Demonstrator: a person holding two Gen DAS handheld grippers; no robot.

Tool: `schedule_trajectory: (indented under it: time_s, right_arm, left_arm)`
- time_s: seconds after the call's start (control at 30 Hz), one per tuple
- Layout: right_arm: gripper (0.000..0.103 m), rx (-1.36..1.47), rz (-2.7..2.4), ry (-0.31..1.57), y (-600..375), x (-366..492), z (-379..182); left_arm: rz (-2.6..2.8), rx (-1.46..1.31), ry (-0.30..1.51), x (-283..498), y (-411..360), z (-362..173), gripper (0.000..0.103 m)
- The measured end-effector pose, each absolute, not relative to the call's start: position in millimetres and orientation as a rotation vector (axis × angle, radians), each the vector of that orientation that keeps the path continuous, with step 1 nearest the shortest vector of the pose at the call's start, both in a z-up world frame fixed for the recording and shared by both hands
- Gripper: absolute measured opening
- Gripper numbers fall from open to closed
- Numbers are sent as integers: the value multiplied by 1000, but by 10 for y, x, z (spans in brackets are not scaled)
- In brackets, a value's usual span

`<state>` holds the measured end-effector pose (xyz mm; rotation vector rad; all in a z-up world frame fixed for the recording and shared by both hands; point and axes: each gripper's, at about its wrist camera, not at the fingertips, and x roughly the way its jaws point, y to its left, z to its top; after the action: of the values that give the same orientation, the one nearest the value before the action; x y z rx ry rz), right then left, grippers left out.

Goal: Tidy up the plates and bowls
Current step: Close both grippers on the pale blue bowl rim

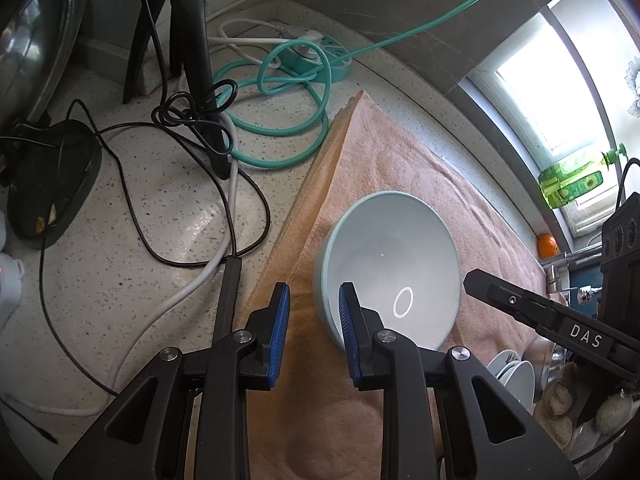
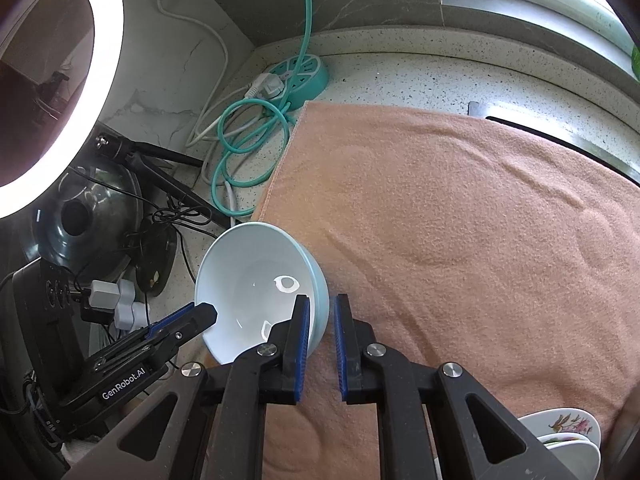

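A pale blue bowl (image 1: 390,268) sits on a peach towel (image 1: 392,160) near its left edge; it also shows in the right wrist view (image 2: 256,284). My left gripper (image 1: 314,304) is open, its jaws astride the bowl's near-left rim without clamping. My right gripper (image 2: 322,312) is open, its jaws astride the bowl's right rim with a small gap. The right gripper's finger (image 1: 520,304) shows beside the bowl in the left view. The left gripper's fingertip (image 2: 200,314) shows at the bowl's left rim in the right view. Stacked white dishes (image 1: 514,372) lie at lower right; the floral ones (image 2: 568,428) show in the right view.
A teal power strip (image 1: 320,56) with coiled teal and white cables sits at the back corner. A black tripod (image 1: 196,60) and black cables lie left of the towel. A pot lid (image 2: 88,216) and ring light (image 2: 60,80) stand at left. A green soap bottle (image 1: 572,178) is on the sill.
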<state>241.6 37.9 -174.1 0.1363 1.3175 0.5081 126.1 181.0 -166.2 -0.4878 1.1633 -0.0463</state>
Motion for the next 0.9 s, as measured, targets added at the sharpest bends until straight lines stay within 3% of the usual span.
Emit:
schedule_trajectory:
  time_s: [0.5, 0.67, 0.9]
  right_arm:
    - [15, 103, 509, 1329, 467, 2446, -1827]
    - [15, 117, 504, 1346, 486, 2495, -1885]
    - [11, 129, 503, 1370, 479, 2512, -1939]
  left_arm:
    - [-57, -484, 1162, 1330, 1810, -1709, 22]
    - [-60, -486, 1165, 1352, 1814, -1732, 13]
    - [-66, -486, 1169, 1375, 1803, -1748, 9]
